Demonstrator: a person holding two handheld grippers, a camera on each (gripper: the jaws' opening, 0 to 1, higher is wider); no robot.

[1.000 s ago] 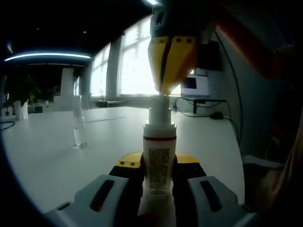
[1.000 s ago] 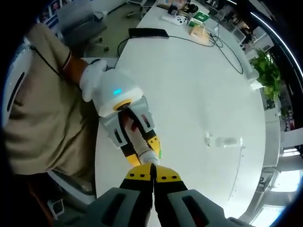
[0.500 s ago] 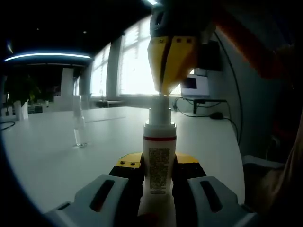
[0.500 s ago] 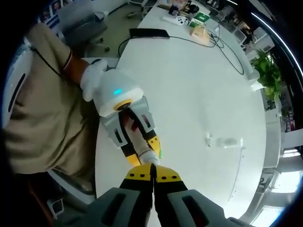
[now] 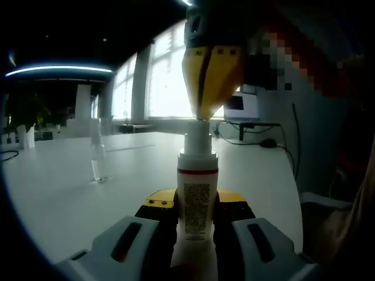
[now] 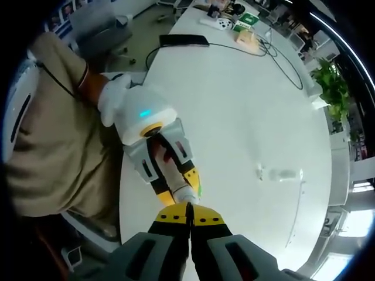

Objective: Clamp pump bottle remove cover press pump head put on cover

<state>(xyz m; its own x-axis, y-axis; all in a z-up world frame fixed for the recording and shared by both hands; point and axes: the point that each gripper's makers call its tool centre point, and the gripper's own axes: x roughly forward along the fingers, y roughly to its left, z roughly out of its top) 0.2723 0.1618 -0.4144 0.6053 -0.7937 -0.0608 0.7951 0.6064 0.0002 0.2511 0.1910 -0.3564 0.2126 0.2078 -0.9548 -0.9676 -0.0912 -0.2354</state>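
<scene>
A white pump bottle (image 5: 197, 181) with a red band stands upright between the jaws of my left gripper (image 5: 197, 202), which is shut on its body. My right gripper (image 5: 203, 111) comes down from above, yellow tips shut, touching the top of the bare pump head (image 5: 197, 143). The clear cover (image 5: 98, 159) stands apart on the white table (image 5: 58, 199), to the left. In the right gripper view my right gripper (image 6: 188, 206) points down onto the bottle (image 6: 184, 194), which is held by the left gripper (image 6: 177, 186). The cover (image 6: 281, 174) rests farther out on the table.
A person in a beige shirt (image 6: 47, 146) holds the left gripper with a white-gloved hand (image 6: 114, 93) at the table's edge. A flat black device (image 6: 183, 41), cables and small items (image 6: 234, 26) lie at the far end. A plant (image 6: 331, 88) and a monitor (image 5: 240, 105) stand nearby.
Nothing has visibly changed apart from a slight shift of the right gripper's camera. Both grippers and the bottle stay as they were.
</scene>
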